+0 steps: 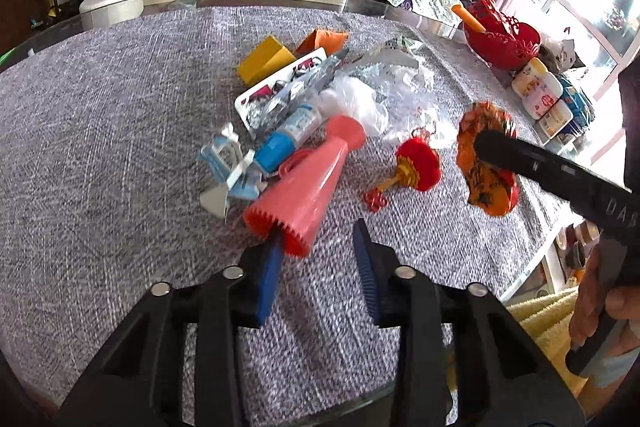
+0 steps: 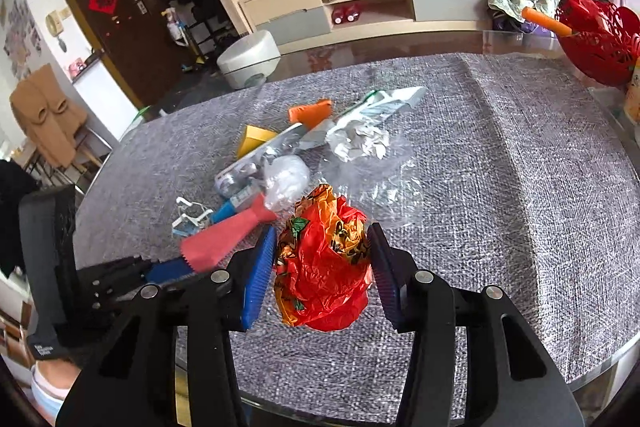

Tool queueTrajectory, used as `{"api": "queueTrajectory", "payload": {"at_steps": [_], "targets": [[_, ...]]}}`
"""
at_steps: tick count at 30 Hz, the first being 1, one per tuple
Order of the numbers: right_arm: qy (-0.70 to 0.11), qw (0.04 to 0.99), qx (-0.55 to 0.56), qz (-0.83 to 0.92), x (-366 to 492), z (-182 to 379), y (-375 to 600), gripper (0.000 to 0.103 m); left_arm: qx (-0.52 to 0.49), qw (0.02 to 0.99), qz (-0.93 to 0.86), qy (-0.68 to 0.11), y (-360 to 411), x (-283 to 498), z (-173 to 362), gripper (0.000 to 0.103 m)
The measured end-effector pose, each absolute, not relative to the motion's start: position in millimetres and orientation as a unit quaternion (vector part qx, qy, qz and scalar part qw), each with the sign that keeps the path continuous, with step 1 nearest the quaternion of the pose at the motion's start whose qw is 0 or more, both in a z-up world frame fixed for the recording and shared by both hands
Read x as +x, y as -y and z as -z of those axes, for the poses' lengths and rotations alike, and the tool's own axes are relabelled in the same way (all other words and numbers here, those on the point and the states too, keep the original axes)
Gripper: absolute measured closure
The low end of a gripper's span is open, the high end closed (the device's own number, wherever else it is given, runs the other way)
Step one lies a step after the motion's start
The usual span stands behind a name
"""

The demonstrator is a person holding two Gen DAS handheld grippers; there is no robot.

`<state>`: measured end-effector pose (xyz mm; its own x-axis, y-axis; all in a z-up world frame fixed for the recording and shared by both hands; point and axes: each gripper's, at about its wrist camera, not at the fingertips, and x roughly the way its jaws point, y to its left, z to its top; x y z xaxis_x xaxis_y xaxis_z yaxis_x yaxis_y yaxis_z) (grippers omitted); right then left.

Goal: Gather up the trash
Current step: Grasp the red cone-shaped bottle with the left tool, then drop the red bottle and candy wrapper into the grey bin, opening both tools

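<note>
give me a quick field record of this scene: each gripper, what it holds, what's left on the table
left gripper: open, left finger at the toothed rim of the pink plastic cone, not gripping it
right gripper: shut on crumpled red-orange wrapper
surface: grey woven cloth
still lying: clear plastic film, yellow box, small red lantern ornament

I see black angular frames on my left gripper (image 1: 320, 259) and right gripper (image 2: 322, 267), round silver screws, ribbed blue pads (image 2: 256, 275). Faint white lettering on the right body, possibly "DAB".
</note>
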<state>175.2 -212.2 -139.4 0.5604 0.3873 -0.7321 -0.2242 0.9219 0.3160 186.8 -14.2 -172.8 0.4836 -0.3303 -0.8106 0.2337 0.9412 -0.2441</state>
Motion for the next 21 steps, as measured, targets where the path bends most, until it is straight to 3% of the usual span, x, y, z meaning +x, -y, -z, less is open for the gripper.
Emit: {"api": "queueTrajectory", "payload": {"at_steps": [2,3,5,21], "targets": [[-0.44,0.876,0.093,-0.175,176,143,213,0.055,-0.049,0.861,0.165,-0.478,16,188,171,0.081],[-0.441,0.875,0.092,-0.175,176,145,210,0.055,-0.047,0.863,0.165,-0.476,18,190,170,0.089],[-0.444,0.874,0.092,-0.176,174,148,211,0.055,-0.045,0.865,0.165,-0.472,19,191,168,0.094],[-0.417,0.886,0.084,-0.182,129,117,216,0.055,-0.001,0.893,0.157,-0.421,23,134,121,0.098]]}}
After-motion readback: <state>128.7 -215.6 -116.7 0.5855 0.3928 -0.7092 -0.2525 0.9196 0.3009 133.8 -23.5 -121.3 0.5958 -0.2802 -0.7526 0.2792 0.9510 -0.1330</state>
